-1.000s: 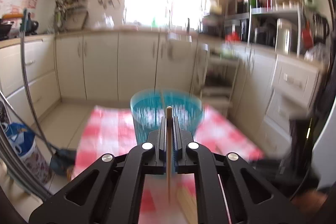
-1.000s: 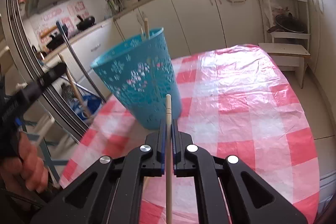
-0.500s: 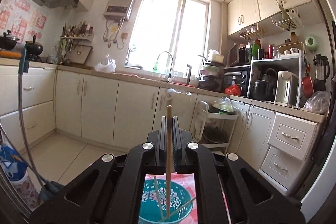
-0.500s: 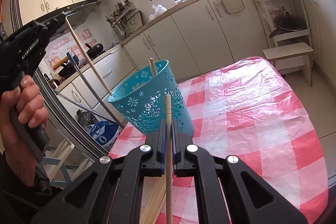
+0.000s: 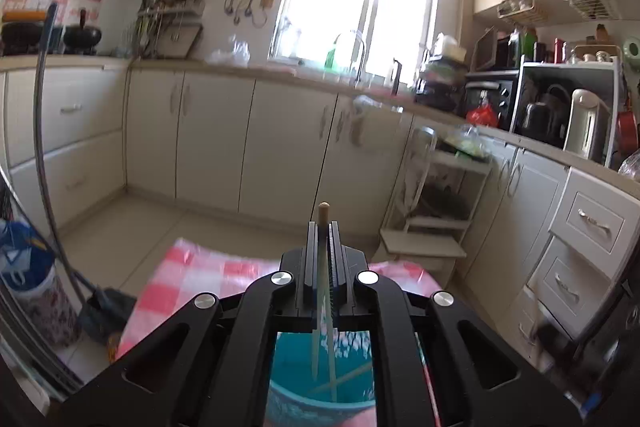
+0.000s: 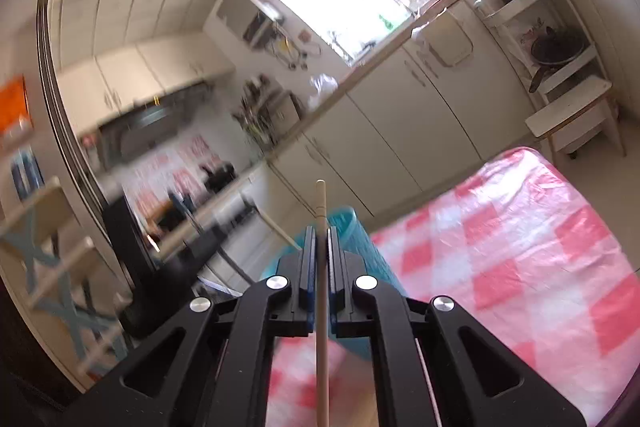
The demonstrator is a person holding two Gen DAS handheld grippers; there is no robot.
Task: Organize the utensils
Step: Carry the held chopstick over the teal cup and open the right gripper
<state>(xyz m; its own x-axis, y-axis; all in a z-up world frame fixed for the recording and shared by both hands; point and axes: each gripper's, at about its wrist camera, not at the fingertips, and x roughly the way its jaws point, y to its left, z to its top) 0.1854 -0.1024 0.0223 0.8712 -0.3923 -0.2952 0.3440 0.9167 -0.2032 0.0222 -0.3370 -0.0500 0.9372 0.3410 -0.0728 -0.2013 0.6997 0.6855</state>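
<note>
Wooden chopstick [image 5: 323,227] pinched in left claw [image 5: 322,227], jaws clenched on shaft, lower end hanging inside teal basket [image 5: 320,379] directly below claw. Two more sticks already lean inside basket. Right claw [image 6: 321,231] likewise clenched on second chopstick [image 6: 321,307], tip poking past jaws, basket [image 6: 360,247] just behind claw. Basket stands on desk [image 6: 520,247] under red-white checked cloth. Right view blurred.

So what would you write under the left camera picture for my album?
Left hand-held gripper lowers a chopstick into the blue basket.
</note>
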